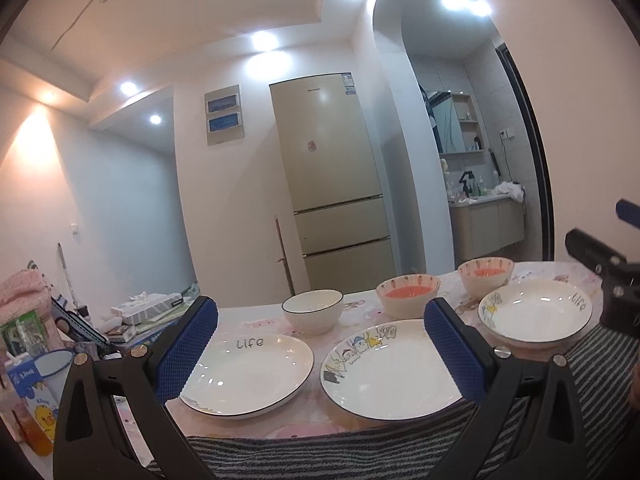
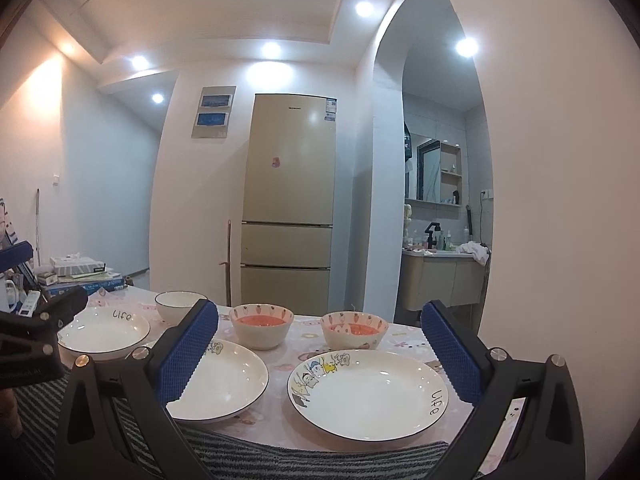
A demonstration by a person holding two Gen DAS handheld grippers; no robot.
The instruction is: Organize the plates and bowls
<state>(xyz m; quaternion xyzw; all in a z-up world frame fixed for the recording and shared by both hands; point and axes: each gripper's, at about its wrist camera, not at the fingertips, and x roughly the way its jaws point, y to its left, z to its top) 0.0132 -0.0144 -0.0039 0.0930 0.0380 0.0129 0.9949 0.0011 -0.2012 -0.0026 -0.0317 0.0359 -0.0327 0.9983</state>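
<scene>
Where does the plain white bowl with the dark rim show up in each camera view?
Left wrist view: the white bowl sits center, behind the left plate, between the tool fingers.
Right wrist view: it is left of center, just beyond the left finger's tip.
Shared landmark: the beige fridge stands behind the table.

Home dining area: fridge (image 2: 288,204), bathroom vanity (image 2: 442,276), set table (image 2: 280,360).

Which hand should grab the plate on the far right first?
Probably the right gripper: it is open, and the rightmost plate lies directly between its fingers. The left gripper faces the other two plates, with that one off to its side.
</scene>
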